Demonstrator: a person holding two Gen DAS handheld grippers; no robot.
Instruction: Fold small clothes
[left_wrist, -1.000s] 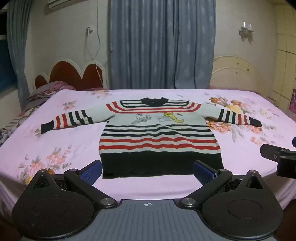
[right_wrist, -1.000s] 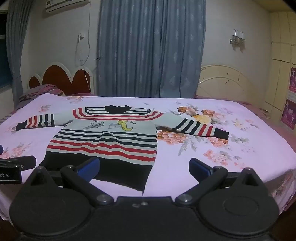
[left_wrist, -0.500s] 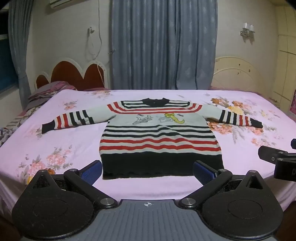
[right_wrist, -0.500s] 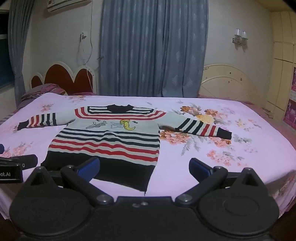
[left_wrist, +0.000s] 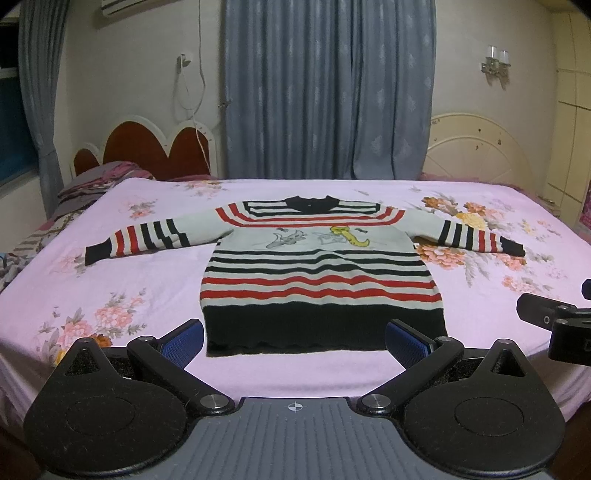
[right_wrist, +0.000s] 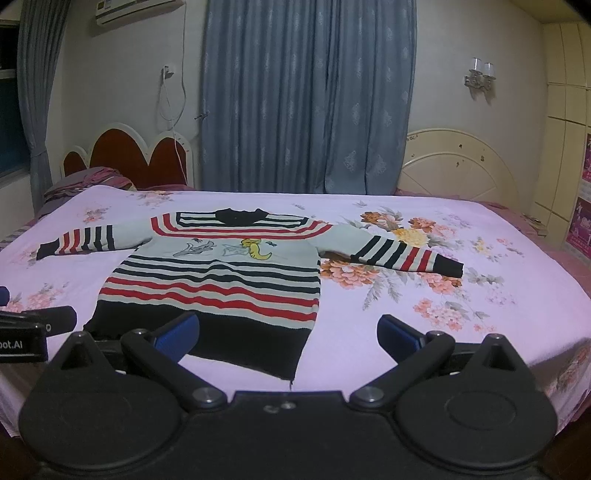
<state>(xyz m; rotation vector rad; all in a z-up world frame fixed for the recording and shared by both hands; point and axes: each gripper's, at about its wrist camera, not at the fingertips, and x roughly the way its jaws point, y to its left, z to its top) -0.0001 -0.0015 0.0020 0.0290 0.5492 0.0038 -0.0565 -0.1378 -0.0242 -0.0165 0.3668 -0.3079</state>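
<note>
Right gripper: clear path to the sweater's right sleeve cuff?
Probably yes. The right gripper is open and empty, and the cuff lies flat on the bed ahead to its right, nothing between.

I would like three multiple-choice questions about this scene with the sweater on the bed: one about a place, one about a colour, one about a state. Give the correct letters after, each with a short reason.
1. Where does the sweater lie?
A. hanging on the curtain
B. flat on the bedsheet
C. on the floor

2. What colour is the wide band at the sweater's hem?
A. black
B. yellow
C. pink

3. How do the left gripper and the right gripper stand?
A. both shut on a sleeve
B. one open, one shut on the hem
C. both open and holding nothing

Answers:
1 B: the sweater is spread out on the pink flowered sheet, both sleeves stretched to the sides.
2 A: the lowest band is plain black, below the red and grey stripes.
3 C: in each wrist view the blue pads stand wide apart with no cloth between them.
</note>
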